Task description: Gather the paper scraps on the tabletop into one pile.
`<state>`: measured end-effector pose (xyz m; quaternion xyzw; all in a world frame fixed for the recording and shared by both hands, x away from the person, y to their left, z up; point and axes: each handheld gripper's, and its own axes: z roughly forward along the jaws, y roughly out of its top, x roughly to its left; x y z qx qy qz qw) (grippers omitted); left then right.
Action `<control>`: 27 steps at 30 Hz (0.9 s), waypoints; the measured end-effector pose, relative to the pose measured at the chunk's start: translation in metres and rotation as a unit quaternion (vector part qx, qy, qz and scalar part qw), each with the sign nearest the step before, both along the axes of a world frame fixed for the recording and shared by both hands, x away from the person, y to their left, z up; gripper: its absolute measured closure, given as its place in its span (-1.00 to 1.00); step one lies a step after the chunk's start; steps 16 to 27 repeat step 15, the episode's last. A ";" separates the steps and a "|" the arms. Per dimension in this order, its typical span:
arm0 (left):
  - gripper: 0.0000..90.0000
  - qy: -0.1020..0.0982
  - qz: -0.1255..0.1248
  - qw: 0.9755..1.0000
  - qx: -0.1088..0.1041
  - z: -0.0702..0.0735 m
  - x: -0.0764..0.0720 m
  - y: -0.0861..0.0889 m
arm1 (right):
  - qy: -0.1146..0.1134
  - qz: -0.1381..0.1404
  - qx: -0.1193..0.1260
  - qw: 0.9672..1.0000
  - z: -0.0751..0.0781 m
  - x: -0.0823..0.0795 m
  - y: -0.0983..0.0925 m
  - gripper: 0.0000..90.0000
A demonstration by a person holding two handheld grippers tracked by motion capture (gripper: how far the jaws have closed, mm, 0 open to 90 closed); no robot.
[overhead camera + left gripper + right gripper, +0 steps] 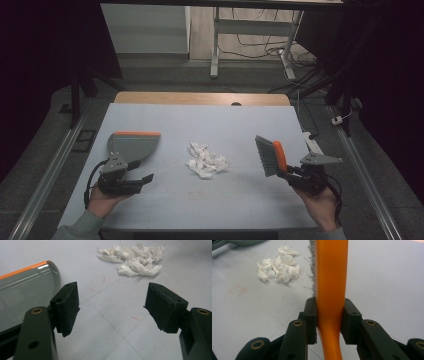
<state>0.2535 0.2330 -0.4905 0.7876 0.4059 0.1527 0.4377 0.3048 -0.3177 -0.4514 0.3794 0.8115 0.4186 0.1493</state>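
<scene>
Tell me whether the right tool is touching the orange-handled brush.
Touching. The right gripper view shows the right tool with both black jaws pressed against the orange-handled brush.

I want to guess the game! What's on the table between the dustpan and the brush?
A pile of crumpled white paper lies between the dustpan and the brush, seen in the high view.

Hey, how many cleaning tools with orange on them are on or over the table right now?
2: a grey plastic dustpan with an orange edge lying at the table's left, and a grey-bristled brush with an orange handle held in the right tongs.
</scene>
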 end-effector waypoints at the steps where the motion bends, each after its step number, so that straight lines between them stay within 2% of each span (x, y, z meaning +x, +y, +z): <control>1: -0.37 0.000 0.000 1.000 0.000 0.000 0.000 0.000 | 0.000 0.001 0.000 1.000 -0.001 0.000 0.000 0.55; 9: -0.37 -0.003 0.003 1.000 -0.001 0.001 -0.001 0.002 | -0.010 0.004 0.001 1.000 0.000 0.000 0.004 0.55; 14: -0.37 -0.003 0.003 1.000 0.000 0.001 -0.001 0.002 | -0.010 0.003 0.010 1.000 0.001 0.000 0.002 0.55; 27: -0.37 -0.003 0.003 1.000 0.000 0.001 -0.001 0.002 | -0.010 0.003 0.010 1.000 0.001 0.000 0.002 0.55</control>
